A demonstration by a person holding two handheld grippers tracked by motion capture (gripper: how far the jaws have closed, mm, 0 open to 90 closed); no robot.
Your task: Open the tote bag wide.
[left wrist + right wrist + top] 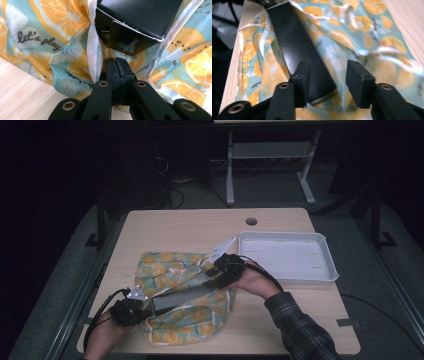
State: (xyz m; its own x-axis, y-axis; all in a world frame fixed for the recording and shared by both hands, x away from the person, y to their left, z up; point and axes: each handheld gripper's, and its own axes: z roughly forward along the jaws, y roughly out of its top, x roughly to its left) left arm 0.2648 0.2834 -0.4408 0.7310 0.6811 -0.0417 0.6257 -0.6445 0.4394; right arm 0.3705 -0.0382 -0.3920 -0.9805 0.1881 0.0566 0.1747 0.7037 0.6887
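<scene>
While the high view looks down on the wooden bench (280,320), a printed fabric bag (175,270) with an orange-slice pattern lies spread across its middle-left, w/ a long black box (182,298) lying diagonally in its open mouth. The left hand-held gripper (142,311) sits at the bag's near-left corner, right by the box's lower end. The right hand-held gripper (215,279) is at the box's upper-right end, over the fabric; can't tell jaw gaps from up here tbh. A white tray (327,265) sits on the bench's right side, just beside the bag, apart from both hands.

In the left gripper view, the left hand-held gripper (117,67) has its jaws pressed tight together, pinching a fold of the bag (50,45) at the white-stitched hem. The box (140,20) sits right above the tips, its flapped end sticking out of the bag opening. "let's play" is printed on the fabric.

In the right gripper view, the right hand-held gripper (329,82) stands about half open, nothing clamped. Its left finger sits over the near end of the box (294,42), the right one over the bag (362,37) fabric; the pads aren't pressing on either. The box runs away from the cam along the bag, bench (409,22) at the right edge.
</scene>
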